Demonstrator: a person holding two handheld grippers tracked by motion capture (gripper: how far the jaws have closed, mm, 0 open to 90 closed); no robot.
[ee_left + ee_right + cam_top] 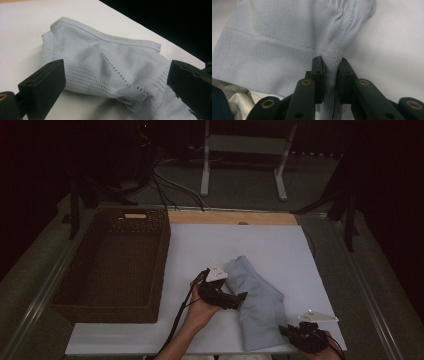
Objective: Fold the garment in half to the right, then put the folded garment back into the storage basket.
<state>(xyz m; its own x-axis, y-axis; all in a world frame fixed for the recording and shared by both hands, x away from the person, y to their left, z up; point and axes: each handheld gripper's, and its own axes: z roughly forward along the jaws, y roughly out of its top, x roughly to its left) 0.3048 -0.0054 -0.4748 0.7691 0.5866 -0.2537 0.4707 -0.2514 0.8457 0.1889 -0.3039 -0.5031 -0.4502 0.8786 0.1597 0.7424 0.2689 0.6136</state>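
Right gripper view: hand-held gripper (331,75) pinches ribbed knit garment (287,37) hem.

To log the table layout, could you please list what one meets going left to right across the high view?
Wicker basket → left gripper → light blue garment → right gripper, shut on the garment's hem.

You're shooting pretty dim here: in the high view, everything beyond the white board (200,250) sinks into near-black, and the wicker basket (112,265) left of it is murky. No glare. Both gripper views are brighter, and the pale blue garment (105,65) is sharp there, its knit readable, with a soft shadow beneath it.
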